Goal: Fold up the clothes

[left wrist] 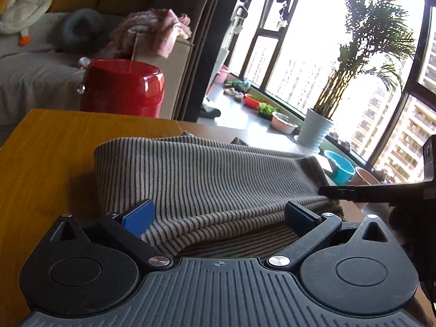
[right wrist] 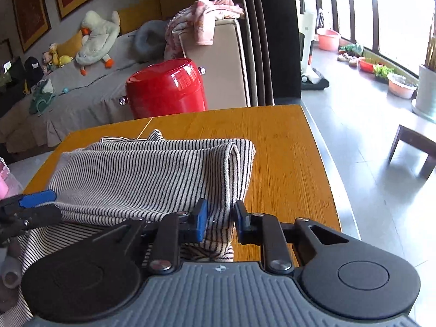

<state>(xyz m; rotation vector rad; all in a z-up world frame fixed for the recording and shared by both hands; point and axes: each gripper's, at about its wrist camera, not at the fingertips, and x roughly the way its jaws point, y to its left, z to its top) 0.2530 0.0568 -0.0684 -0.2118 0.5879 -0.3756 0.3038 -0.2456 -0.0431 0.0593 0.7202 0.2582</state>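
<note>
The striped garment, soft and limp, lies folded on the wooden table, best gripped at its layered near edge, where the right gripper stands narrowly parted around fabric and the left gripper gapes wide.
</note>
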